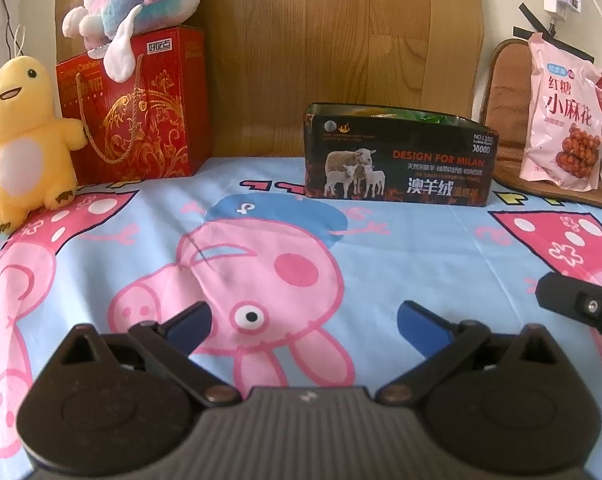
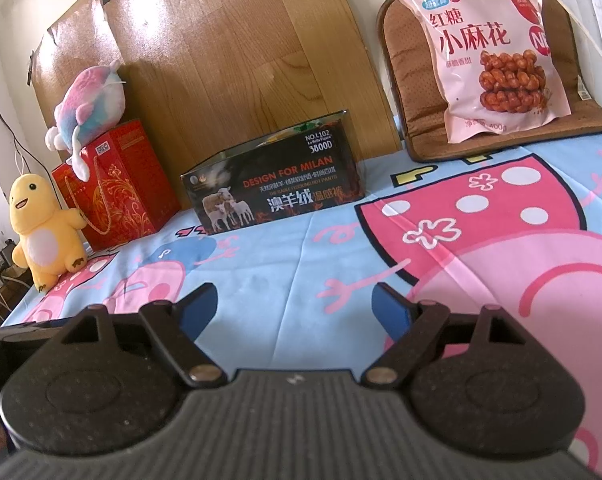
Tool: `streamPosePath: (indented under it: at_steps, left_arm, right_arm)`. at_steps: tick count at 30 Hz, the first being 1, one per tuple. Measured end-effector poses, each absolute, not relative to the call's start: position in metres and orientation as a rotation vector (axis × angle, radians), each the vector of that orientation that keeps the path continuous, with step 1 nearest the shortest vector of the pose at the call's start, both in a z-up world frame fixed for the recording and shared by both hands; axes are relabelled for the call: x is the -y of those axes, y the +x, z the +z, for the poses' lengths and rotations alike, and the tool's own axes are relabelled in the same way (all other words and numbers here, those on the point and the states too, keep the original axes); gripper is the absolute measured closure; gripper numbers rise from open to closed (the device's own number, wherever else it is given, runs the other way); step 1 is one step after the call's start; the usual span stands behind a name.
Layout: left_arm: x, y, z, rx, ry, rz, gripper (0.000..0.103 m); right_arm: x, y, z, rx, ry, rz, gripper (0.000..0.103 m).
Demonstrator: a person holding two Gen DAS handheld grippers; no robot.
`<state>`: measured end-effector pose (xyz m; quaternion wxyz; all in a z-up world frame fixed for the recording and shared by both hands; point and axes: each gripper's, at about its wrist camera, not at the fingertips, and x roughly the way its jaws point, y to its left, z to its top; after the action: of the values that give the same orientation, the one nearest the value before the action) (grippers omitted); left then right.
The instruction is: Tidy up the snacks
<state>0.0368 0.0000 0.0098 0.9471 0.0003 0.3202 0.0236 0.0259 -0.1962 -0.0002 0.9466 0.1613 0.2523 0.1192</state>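
A pink snack bag (image 1: 567, 116) with fried twists printed on it leans upright on a brown cushion at the far right; it also shows in the right wrist view (image 2: 489, 48). A black open-top box (image 1: 399, 158) with sheep printed on it stands at the back middle, something green inside; it also shows in the right wrist view (image 2: 277, 184). My left gripper (image 1: 303, 320) is open and empty, low over the cartoon sheet. My right gripper (image 2: 295, 306) is open and empty, also over the sheet; part of it shows at the right of the left wrist view (image 1: 581, 304).
A red gift box (image 1: 137, 112) with a rope handle stands at the back left, a pastel plush (image 1: 141, 0) on top. A yellow plush (image 1: 25, 144) stands beside it. A wooden board (image 1: 341, 48) backs the bed. The brown cushion (image 2: 421, 80) leans at the right.
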Motion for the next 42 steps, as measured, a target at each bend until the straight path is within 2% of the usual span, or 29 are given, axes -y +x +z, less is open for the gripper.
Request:
streamPosePath:
  at_steps: [30, 42]
  left_arm:
    - [0.011, 0.031, 0.011, -0.614, 0.083, 0.060, 0.000]
    - [0.011, 0.038, 0.008, -0.665, 0.100, 0.082, 0.000]
  right_arm:
    - [0.198, 0.026, -0.001, -0.504, 0.342, 0.241, 0.014]
    - [0.198, 0.025, -0.001, -0.502, 0.342, 0.240, 0.014]
